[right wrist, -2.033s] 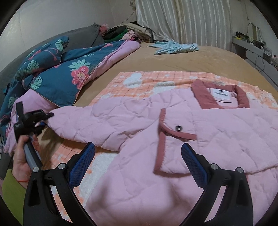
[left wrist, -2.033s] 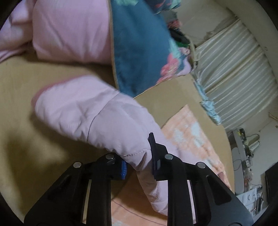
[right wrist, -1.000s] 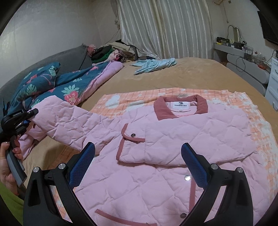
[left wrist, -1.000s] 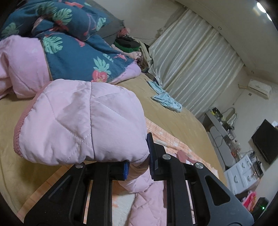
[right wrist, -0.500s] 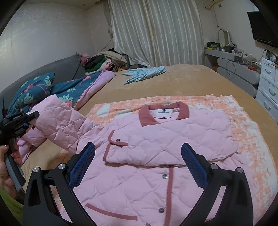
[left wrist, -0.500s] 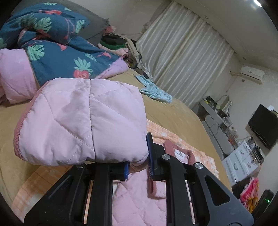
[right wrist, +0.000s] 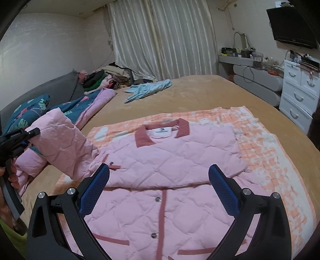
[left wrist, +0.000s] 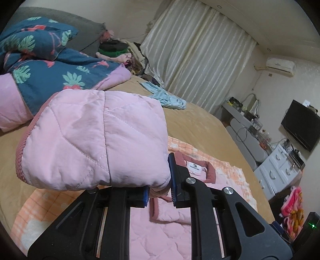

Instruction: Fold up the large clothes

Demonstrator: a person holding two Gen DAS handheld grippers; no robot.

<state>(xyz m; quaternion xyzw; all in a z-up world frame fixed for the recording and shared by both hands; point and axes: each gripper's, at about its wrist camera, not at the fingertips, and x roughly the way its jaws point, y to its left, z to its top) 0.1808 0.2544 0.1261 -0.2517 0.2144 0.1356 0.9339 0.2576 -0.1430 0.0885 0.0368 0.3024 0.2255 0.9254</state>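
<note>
left tongs (left wrist: 159,189) raised, clamped on jacket (right wrist: 170,164) sleeve (left wrist: 96,140) | right tongs (right wrist: 159,192) wide, empty, above jacket | sleeve now carried nearer the collar (right wrist: 162,133)

**Soft indoor light, strong fisheye bending**

Both views are lit evenly by warm, rather dim room light from above; a small ceiling lamp (left wrist: 219,7) shows in the left wrist view. The closed curtains (right wrist: 160,38) let no daylight through. Shadows are soft: one lies under the raised pink sleeve (left wrist: 96,140) on the bed (left wrist: 200,124). No strong glare, only small shine on the metal bolts. Focus is sharp in the centre. The corners are black, and straight lines bend near the edges. The far furniture looks slightly grainy.
</note>
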